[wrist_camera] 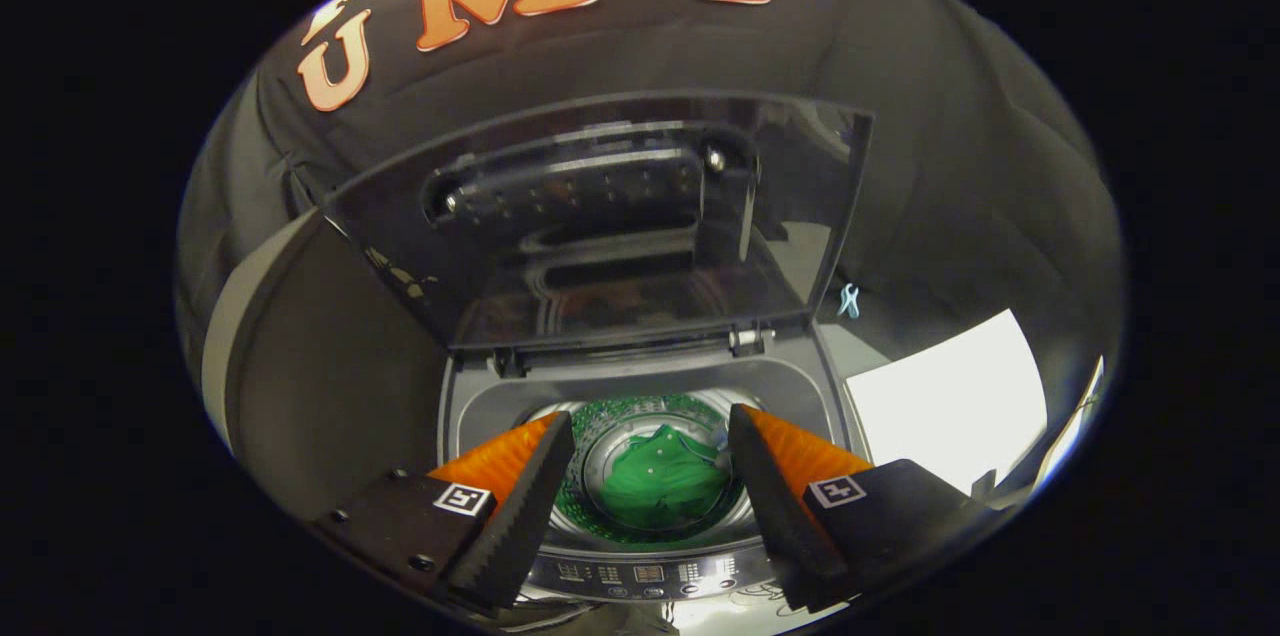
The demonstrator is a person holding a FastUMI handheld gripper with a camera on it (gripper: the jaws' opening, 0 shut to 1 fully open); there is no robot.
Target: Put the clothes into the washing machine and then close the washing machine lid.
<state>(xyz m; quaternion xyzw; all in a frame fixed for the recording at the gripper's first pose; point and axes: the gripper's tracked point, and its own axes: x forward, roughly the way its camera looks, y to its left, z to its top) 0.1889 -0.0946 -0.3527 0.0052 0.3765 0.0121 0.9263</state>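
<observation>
**Looking down into the open washer**

Looking along our gripper [650, 431] from its own camera, we see the two fingers [520, 506] spread wide apart, holding nothing, with a clear gap between them. Through that gap, just ahead and below, lies the washing machine [480, 406] with its round drum [575, 496] open to us. A green garment [665, 486] sits crumpled at the bottom of the drum, right between our fingers as we look down, touching neither of them.

At twelve o'clock from the garment, the lid [600, 216] stands raised, tilted back on its hinge [750, 341] at the far rim of the opening. It is a dark, see-through panel, and we see reflections in it. At six o'clock from the drum, nearest us, runs the control strip [650, 574] with its small buttons.

At three o'clock from the machine we see a bright white surface [950, 406]; what it is we cannot tell. At nine o'clock stands a dark grey panel [330, 386].
</observation>
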